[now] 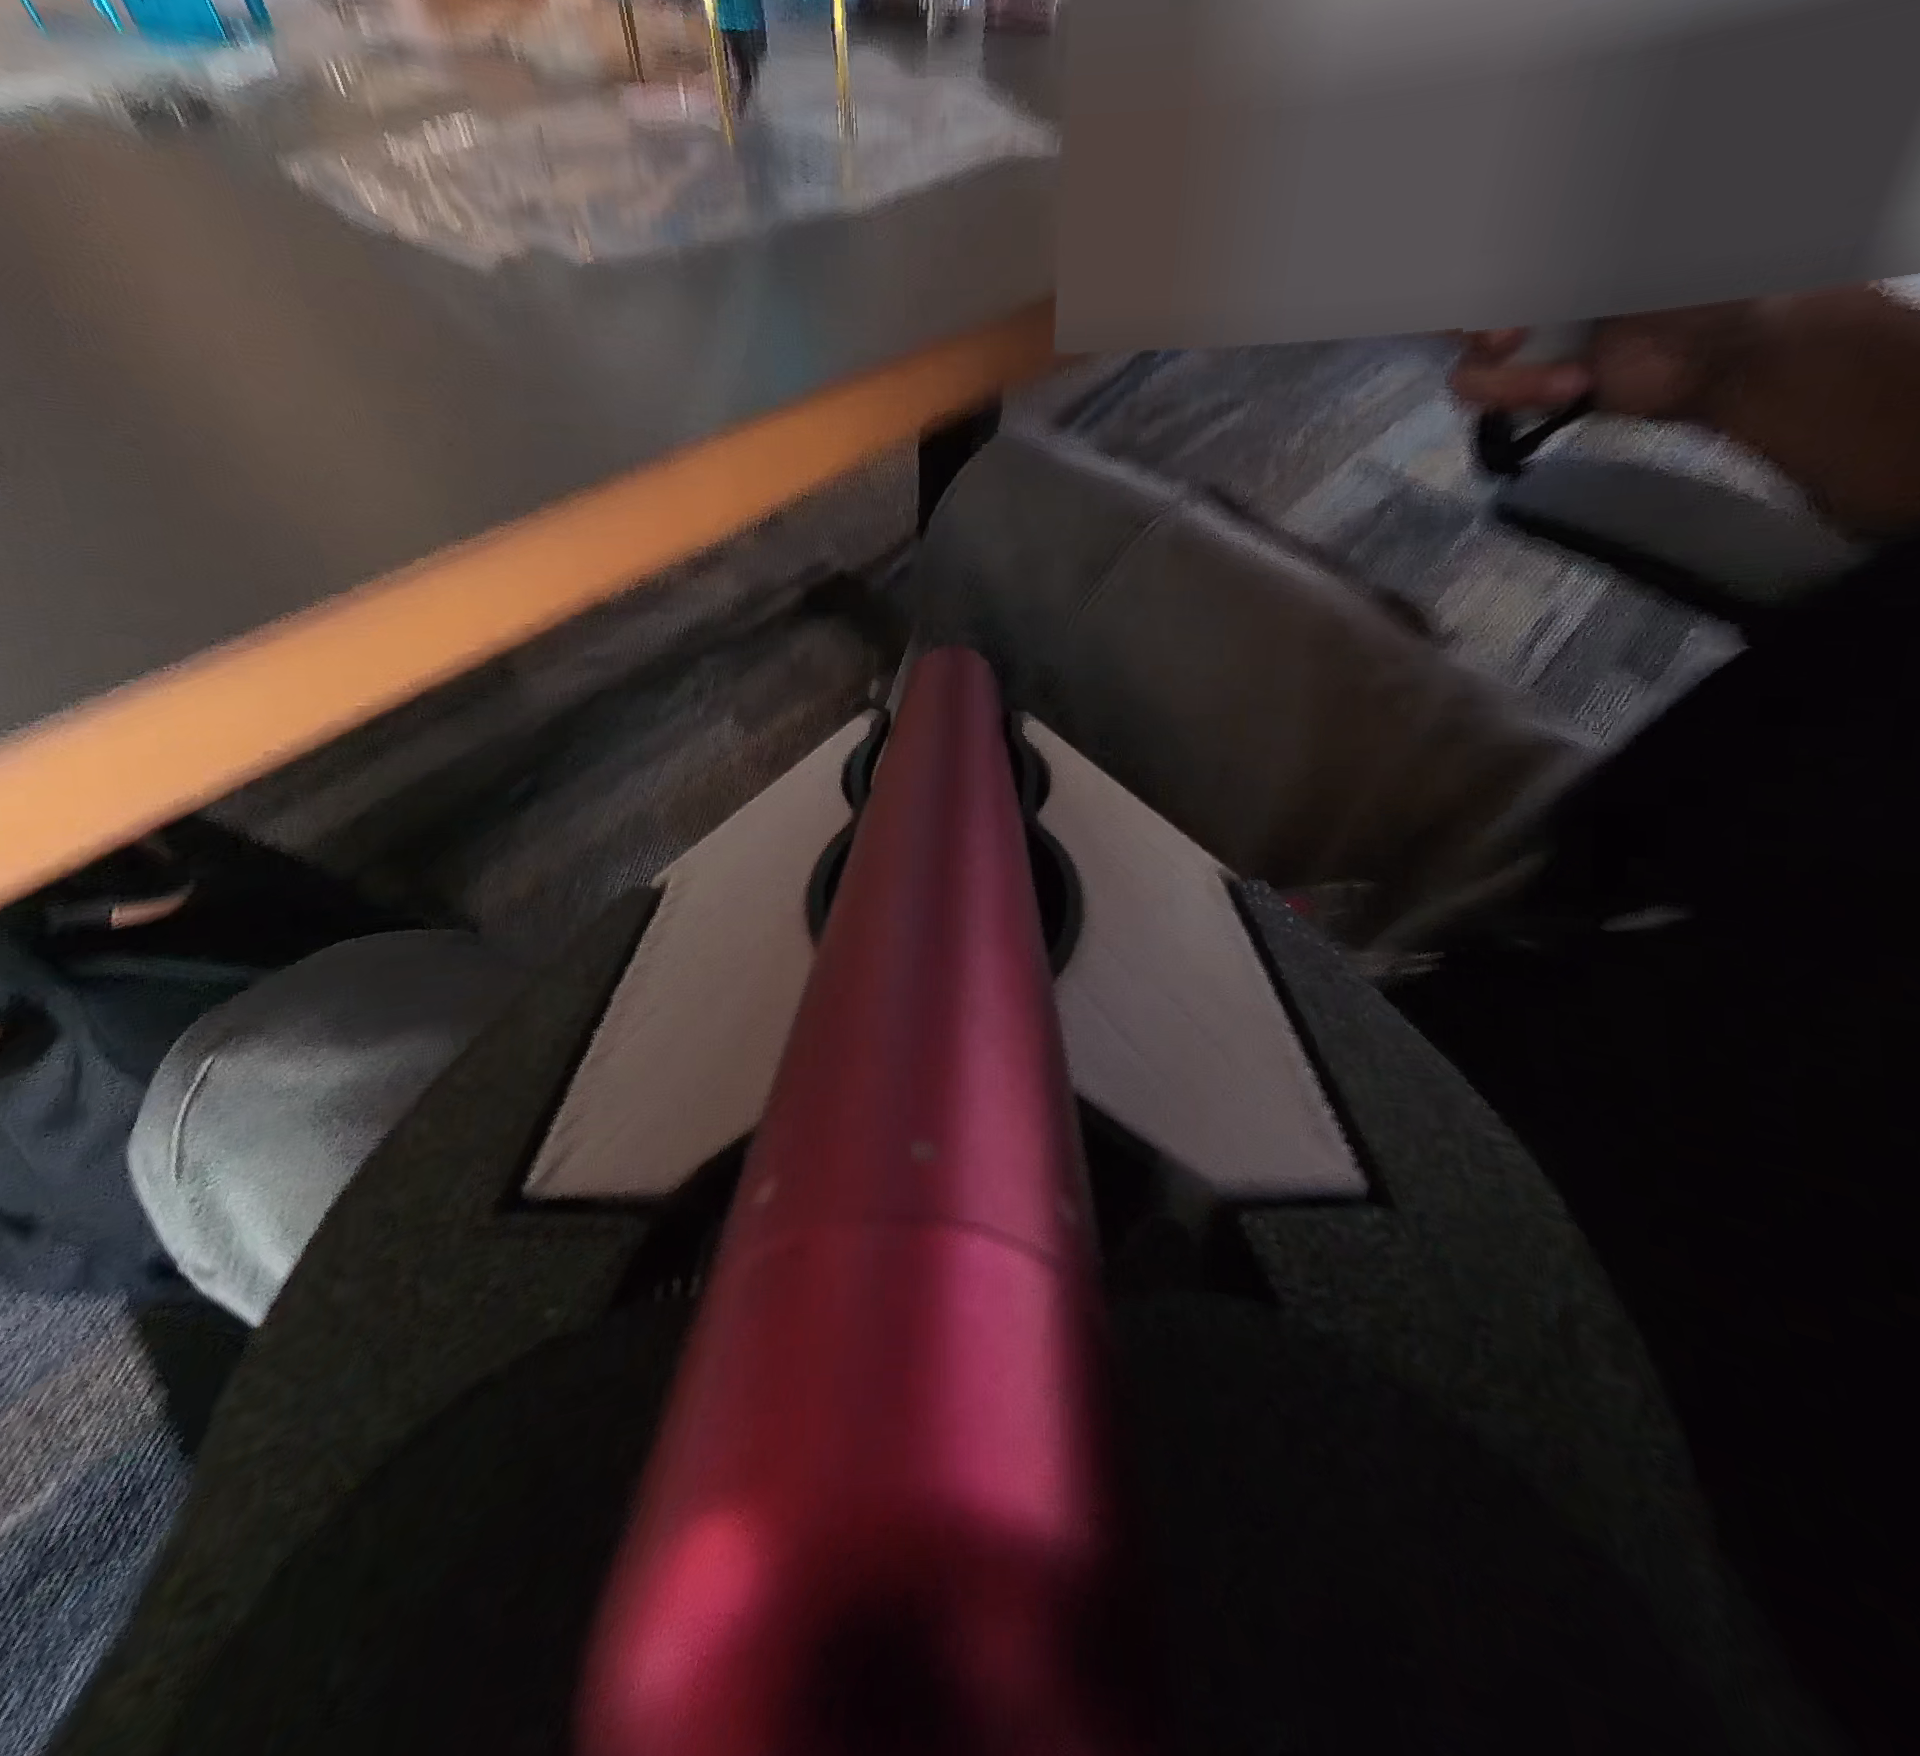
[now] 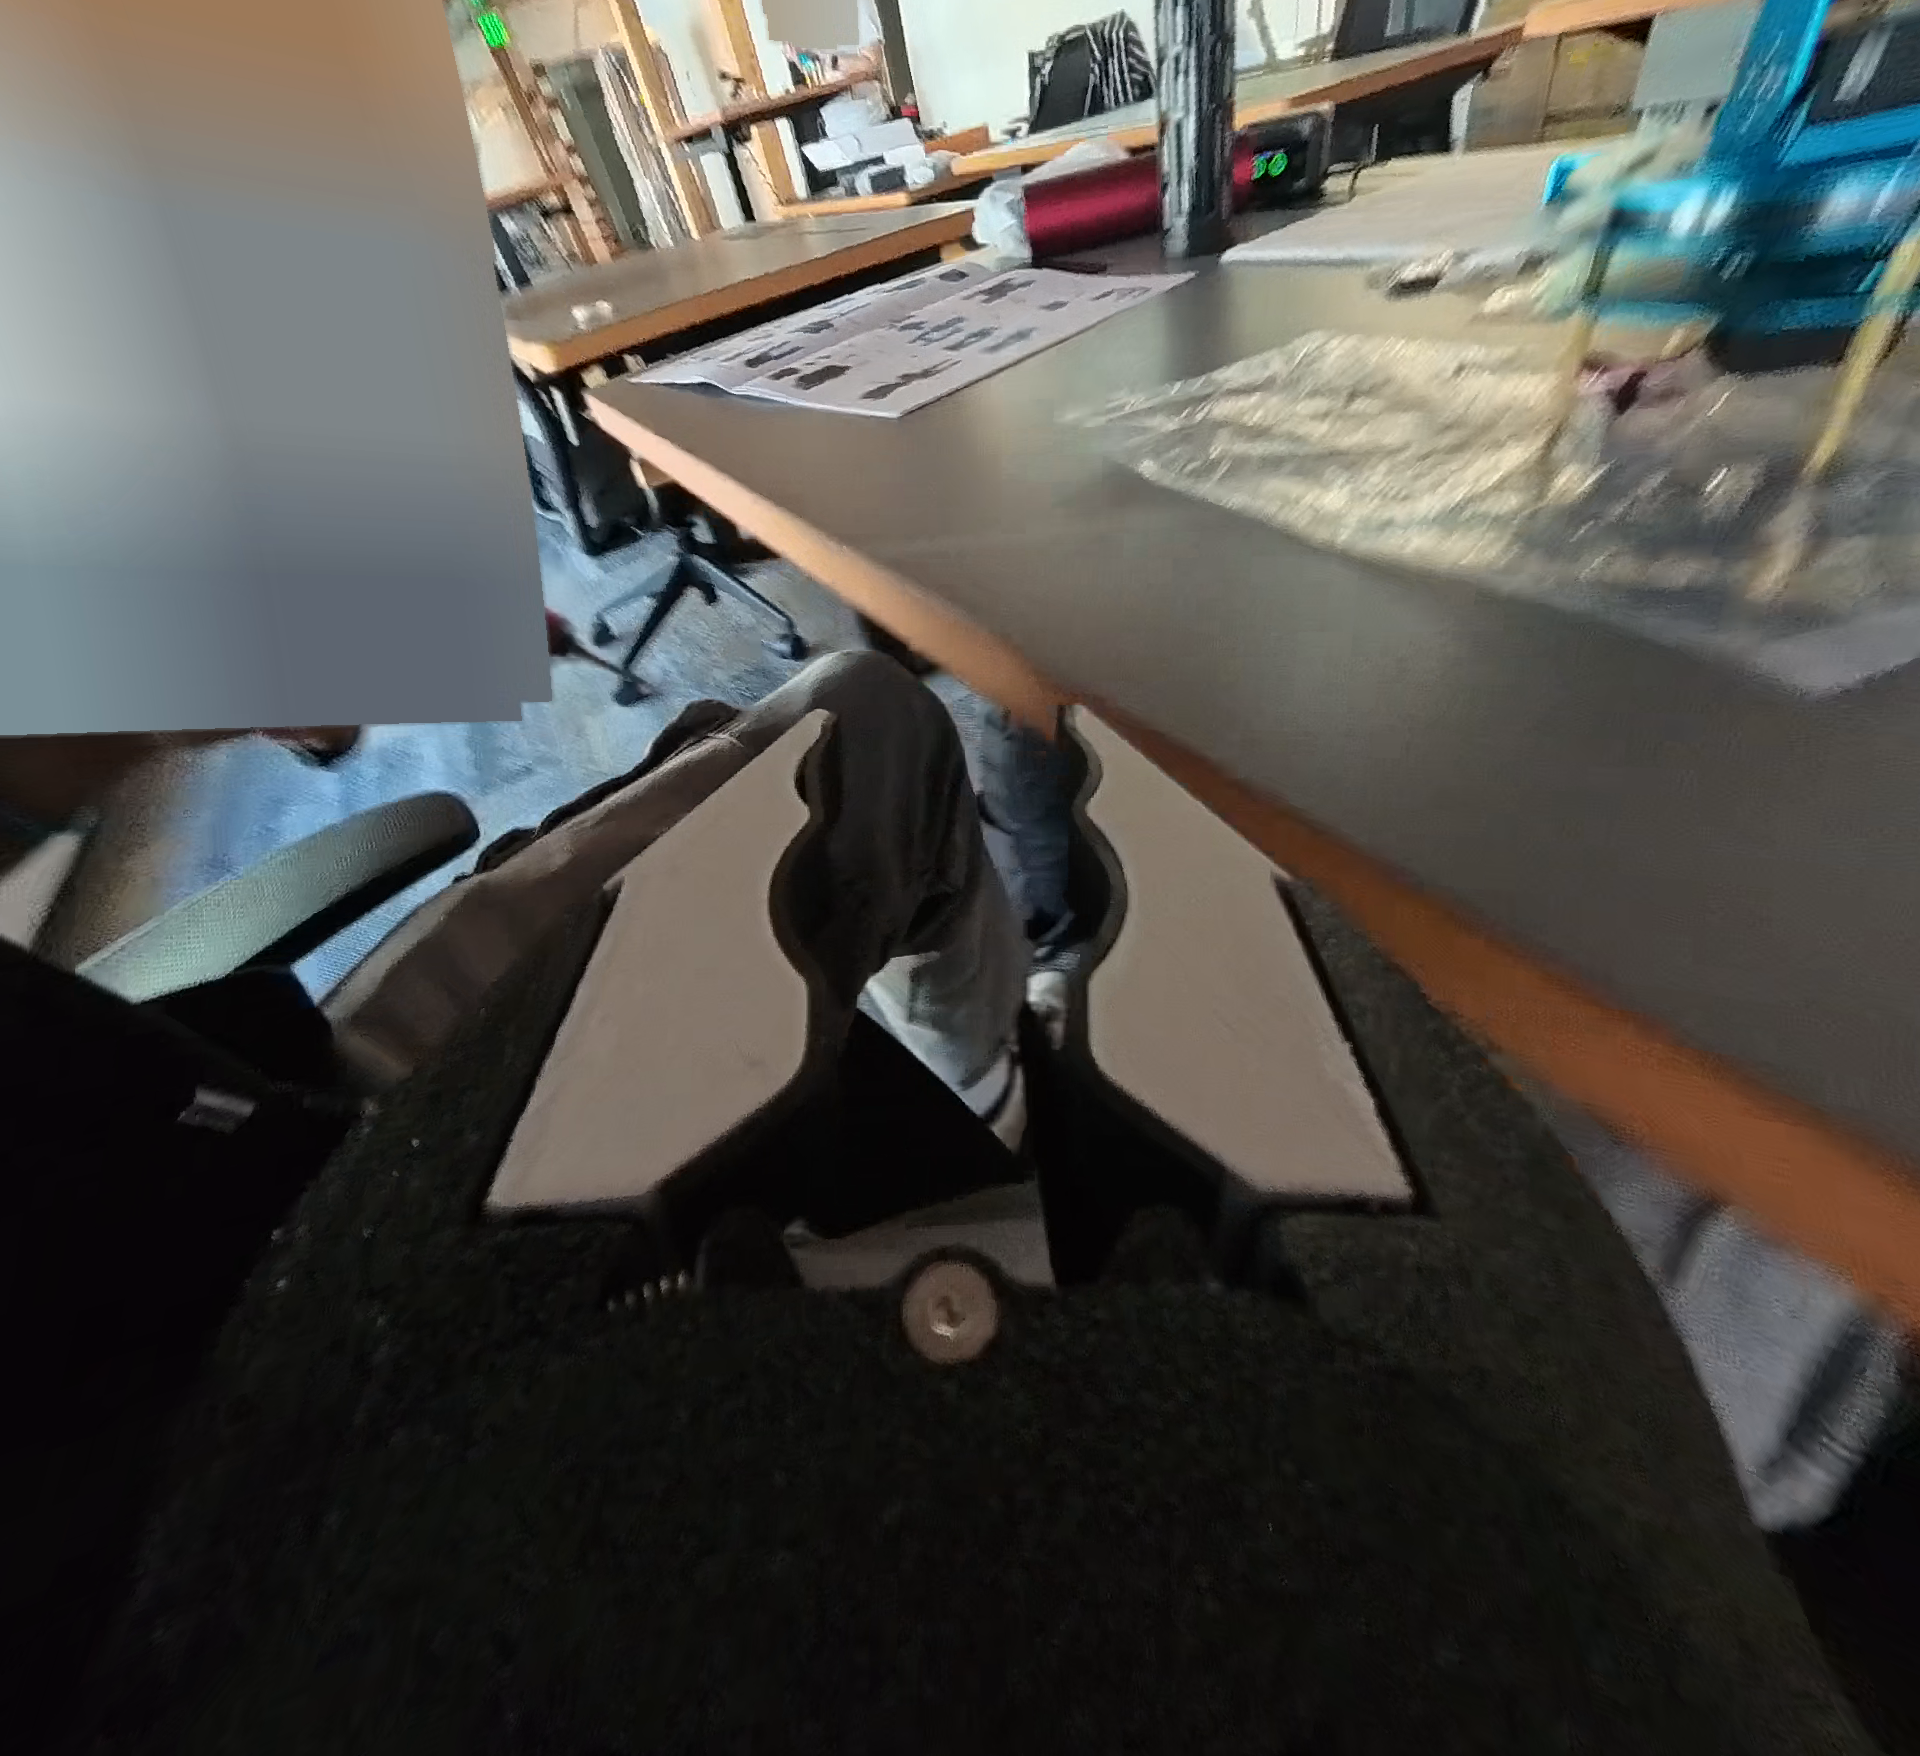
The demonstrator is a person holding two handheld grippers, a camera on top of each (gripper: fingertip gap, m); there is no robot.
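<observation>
My left gripper (image 1: 943, 730) is shut on a dark red metal tube (image 1: 914, 1135) that runs lengthwise between the fingers toward the camera. It is held below the orange edge of a grey table (image 1: 416, 376), above a person's grey-trousered leg (image 1: 1195, 626). My right gripper (image 2: 951, 740) is open and empty, its fingers (image 2: 727, 927) spread apart just below the table's orange front edge (image 2: 1195, 771), over the same person's knee (image 2: 894, 792). A clear plastic sheet (image 2: 1403, 439) lies on the table (image 2: 1039, 459) under a blue frame with thin brass legs (image 2: 1766, 179).
On the table's far side lie a printed paper sheet (image 2: 925, 335), a dark red cylinder (image 2: 1091, 210), a tall black-and-white tumbler (image 2: 1195, 85) and a small device with a green display (image 2: 1278, 163). Office chairs (image 2: 686, 605) stand on the carpet. A grey chair armrest (image 1: 281, 1104) sits low left. The grippers' ends are close to 25 cm from one another.
</observation>
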